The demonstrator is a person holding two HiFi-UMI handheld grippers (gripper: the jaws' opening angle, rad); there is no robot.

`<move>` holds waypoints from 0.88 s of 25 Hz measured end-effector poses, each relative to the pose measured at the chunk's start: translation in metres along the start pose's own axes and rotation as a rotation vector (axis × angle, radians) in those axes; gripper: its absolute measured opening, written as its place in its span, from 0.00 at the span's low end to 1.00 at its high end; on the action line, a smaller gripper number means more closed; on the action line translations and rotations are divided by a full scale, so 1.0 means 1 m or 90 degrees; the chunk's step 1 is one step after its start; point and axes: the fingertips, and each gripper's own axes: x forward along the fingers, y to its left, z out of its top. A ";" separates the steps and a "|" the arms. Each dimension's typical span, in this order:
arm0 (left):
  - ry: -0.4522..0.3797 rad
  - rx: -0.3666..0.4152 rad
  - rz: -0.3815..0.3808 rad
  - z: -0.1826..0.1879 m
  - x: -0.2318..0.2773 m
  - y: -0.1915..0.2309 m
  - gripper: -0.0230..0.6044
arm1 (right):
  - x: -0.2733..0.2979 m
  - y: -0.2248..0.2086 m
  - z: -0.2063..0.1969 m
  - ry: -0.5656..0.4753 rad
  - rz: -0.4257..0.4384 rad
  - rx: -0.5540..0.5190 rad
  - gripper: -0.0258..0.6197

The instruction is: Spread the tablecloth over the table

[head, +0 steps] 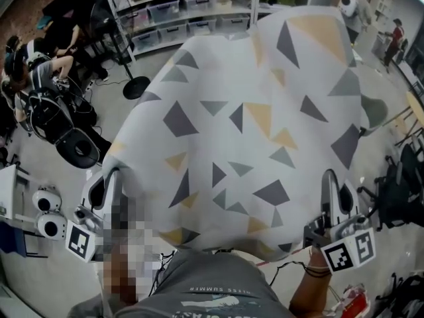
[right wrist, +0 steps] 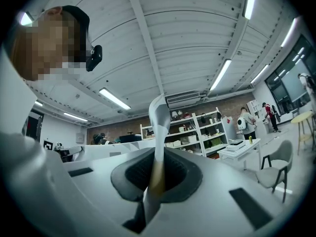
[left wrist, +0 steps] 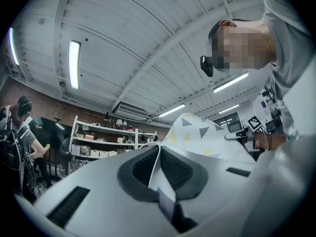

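The left hand-held gripper [head: 111,177] is seen at the lower left of the head view, its jaws closed on the near left edge of the tablecloth [head: 252,124]. The tablecloth is held up and billowed out ahead of the person, and whatever lies beneath it is hidden. At the lower right, the right hand-held gripper [head: 330,181] is clamped on the near right edge, so the cloth is stretched between the 2 grippers and reaches away from both toward the shelving [head: 189,12]. Only the head view shows the cloth's full grey and yellow triangle pattern, the seated people [head: 40,71] at the left and the 2 marker cubes [head: 83,240] together. In the left gripper view a thin fold of cloth is seen pinched between the shut pads [left wrist: 143,168], with the rest rising to the right. In the right gripper view a narrow twisted strip is seen standing up from between the closed pads [right wrist: 174,174]. That view alone shows a chair [right wrist: 276,167] at the far right. Counted in all: 1 tablecloth, 2 hand-held grippers, 2 marker cubes, 2 standing people [head: 354,8] at the upper right.
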 end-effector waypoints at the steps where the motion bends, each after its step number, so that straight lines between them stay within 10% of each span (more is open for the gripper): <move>1: 0.003 0.000 -0.002 -0.003 0.004 0.002 0.04 | 0.004 -0.001 -0.002 0.002 -0.002 0.004 0.06; 13: -0.002 -0.024 -0.080 -0.032 0.097 0.035 0.04 | 0.037 -0.025 0.002 -0.001 -0.080 -0.007 0.06; 22: -0.006 -0.050 -0.125 -0.052 0.155 0.139 0.04 | 0.128 0.004 0.002 -0.007 -0.132 -0.027 0.06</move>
